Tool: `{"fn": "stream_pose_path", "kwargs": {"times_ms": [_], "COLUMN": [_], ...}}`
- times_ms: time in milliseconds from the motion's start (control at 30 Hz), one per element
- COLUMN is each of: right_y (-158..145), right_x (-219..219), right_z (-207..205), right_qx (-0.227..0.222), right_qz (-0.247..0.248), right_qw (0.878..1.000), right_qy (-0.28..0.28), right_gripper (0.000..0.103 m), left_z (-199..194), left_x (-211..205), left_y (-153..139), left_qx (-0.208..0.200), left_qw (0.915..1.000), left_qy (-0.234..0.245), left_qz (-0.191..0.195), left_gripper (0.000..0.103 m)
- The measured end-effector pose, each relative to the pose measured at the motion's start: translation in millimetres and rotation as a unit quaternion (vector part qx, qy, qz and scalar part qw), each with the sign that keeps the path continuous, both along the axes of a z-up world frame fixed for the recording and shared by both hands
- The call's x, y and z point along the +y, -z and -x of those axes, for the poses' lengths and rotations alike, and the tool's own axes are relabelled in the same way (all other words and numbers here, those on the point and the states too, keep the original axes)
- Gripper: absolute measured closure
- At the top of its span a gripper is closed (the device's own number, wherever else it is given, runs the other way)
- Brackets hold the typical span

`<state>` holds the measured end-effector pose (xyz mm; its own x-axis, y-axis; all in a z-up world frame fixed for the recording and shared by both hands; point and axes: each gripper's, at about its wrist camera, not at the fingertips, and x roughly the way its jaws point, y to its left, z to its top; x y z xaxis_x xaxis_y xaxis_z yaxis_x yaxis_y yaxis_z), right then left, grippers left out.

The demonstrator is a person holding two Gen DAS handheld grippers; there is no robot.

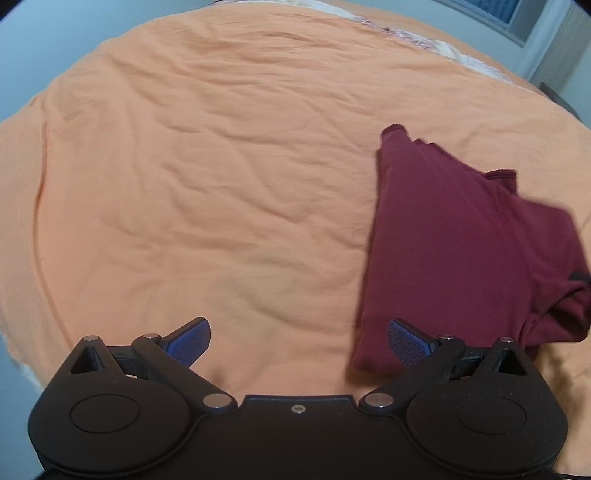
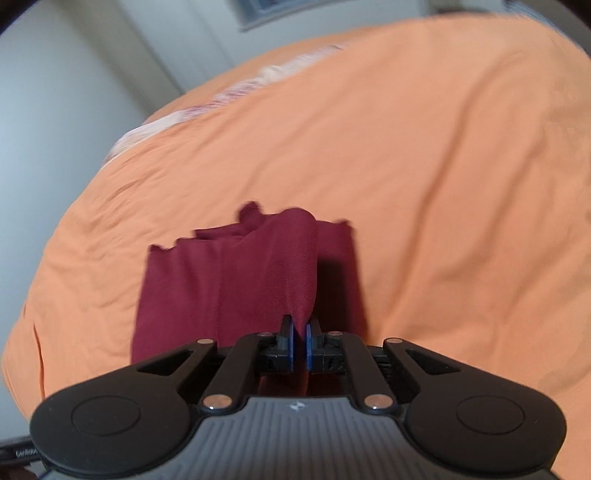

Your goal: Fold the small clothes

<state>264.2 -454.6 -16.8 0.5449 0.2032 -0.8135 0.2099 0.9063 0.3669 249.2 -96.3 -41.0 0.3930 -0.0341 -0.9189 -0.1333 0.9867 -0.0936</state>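
Note:
A dark maroon garment (image 1: 458, 243) hangs folded in layers at the right of the left wrist view, above the orange bedsheet (image 1: 221, 177). My left gripper (image 1: 299, 341) is open, its blue pads wide apart with nothing between them; the right pad sits in front of the garment's lower edge. In the right wrist view my right gripper (image 2: 300, 345) is shut on an edge of the maroon garment (image 2: 236, 280), which drapes away from the pads in loose folds over the orange bedsheet (image 2: 443, 184). The image is blurred.
The wrinkled orange sheet covers a bed across both views. White patterned bedding (image 1: 443, 44) shows at the far edge. A pale wall (image 2: 55, 92) and a window frame (image 1: 517, 22) lie beyond the bed.

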Motion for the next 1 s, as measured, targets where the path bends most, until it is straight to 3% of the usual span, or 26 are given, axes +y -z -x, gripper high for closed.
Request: {"fn": "stream_pose_path", "kwargs": {"times_ms": [133,233,367,433,500,533,600,667,767,1000], "right_y": [8.9,3.5,6.2,15.2,23.8,26.3,27.4,23.9,21.4,24.8], "right_x": [-17.6,-19.0,-14.5,-11.5,-6.2,-4.8,-3.4,-0.3,4.8,24.7], "right_z": [-3.5,-6.9,-23.3,-29.0,-30.3,-28.4,-18.8,-6.4,11.8,30.8], "right_qx": [0.004,-0.014,-0.006,0.005,0.017,0.021,0.021,0.008,-0.009,0.009], "right_qz": [-0.004,0.01,0.027,0.047,0.069,0.074,0.071,0.076,0.08,0.067], "right_qw": [1.0,1.0,0.999,0.998,0.996,0.996,0.996,0.996,0.995,0.997], "right_qy": [0.013,-0.004,-0.038,-0.048,-0.055,-0.054,-0.05,-0.045,-0.058,-0.048], "right_gripper": [0.096,0.096,0.094,0.087,0.071,0.068,0.039,0.023,0.011,0.004], "left_z": [-14.4,-18.9,-20.1,-20.9,-20.9,-21.0,-20.7,-19.8,-20.7,-22.1], "left_x": [-4.8,-8.6,-15.0,-18.5,-22.4,-23.4,-23.6,-22.6,-20.6,-22.6], "left_y": [6.0,7.8,19.9,26.9,33.2,35.9,39.6,41.4,42.8,42.2], "left_qx": [0.009,0.008,0.023,0.033,0.047,0.053,0.06,0.065,0.069,0.07], "left_qw": [0.9999,0.9999,0.9997,0.9994,0.9989,0.9986,0.9982,0.9978,0.9974,0.9975], "left_qy": [-0.002,-0.002,0.004,0.006,0.005,0.004,0.002,-0.001,-0.007,-0.002], "left_qz": [0.011,0.013,0.009,0.01,0.009,0.009,0.011,0.013,0.018,0.013], "left_gripper": [0.001,0.001,0.001,0.001,0.001,0.001,0.001,0.001,0.001,0.001]}}
